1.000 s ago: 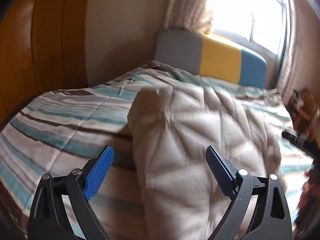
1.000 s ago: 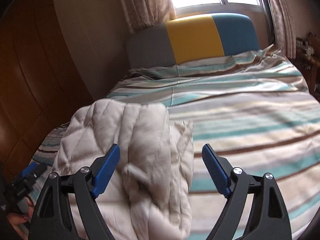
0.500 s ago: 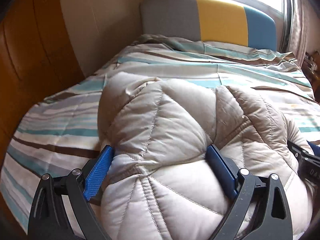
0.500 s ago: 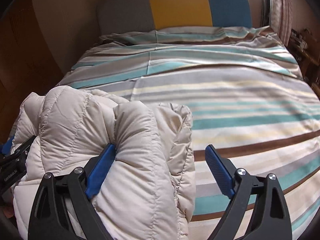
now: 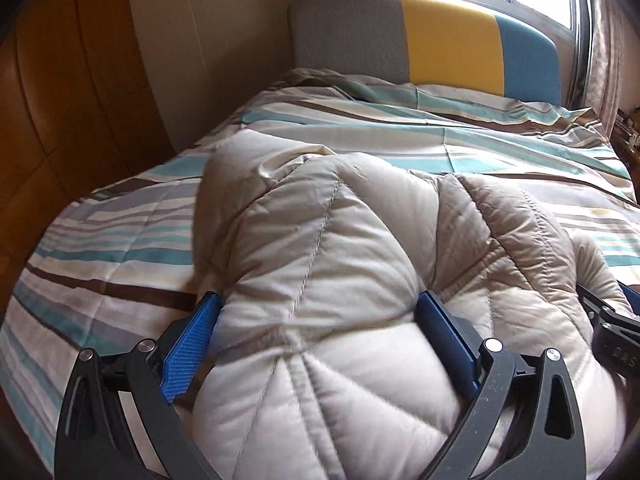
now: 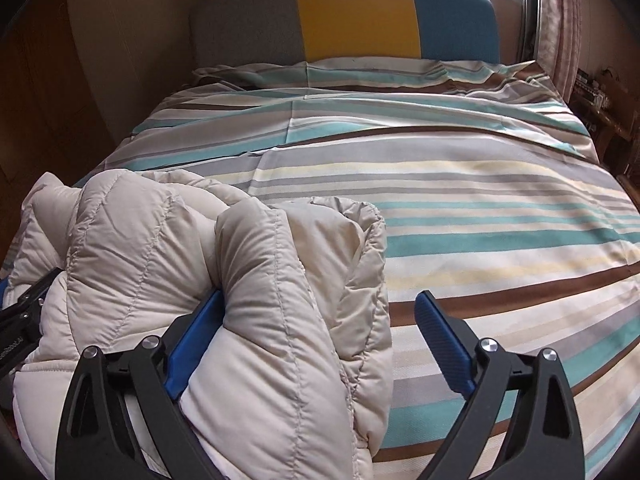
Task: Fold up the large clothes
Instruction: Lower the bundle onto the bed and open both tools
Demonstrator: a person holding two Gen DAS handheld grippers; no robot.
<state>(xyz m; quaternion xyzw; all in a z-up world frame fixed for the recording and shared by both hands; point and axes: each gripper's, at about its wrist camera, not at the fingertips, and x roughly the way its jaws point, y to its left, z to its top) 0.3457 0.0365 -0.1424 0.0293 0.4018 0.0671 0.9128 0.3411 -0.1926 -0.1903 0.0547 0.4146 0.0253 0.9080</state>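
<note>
A beige quilted puffer jacket (image 5: pixel 328 280) lies bunched on the near left part of a striped bed. My left gripper (image 5: pixel 320 320) is open, its blue pads wide apart with a puffed fold of the jacket between them. My right gripper (image 6: pixel 320 320) is open too; its left pad presses against a rolled fold of the jacket (image 6: pixel 264 280), its right pad is over bare bedding. The right gripper's body shows at the right edge of the left wrist view (image 5: pixel 612 332).
The bed has a striped teal, brown and cream cover (image 6: pixel 480 200) and a grey, yellow and blue headboard (image 6: pixel 352 16). A wooden wardrobe (image 5: pixel 60 120) stands left. A window with curtains (image 5: pixel 600 40) and a cluttered stand (image 6: pixel 604 112) are at the right.
Both grippers dropped from above the bed onto the jacket, and its folds now sit between the open jaws. Little moved in the last half second.
</note>
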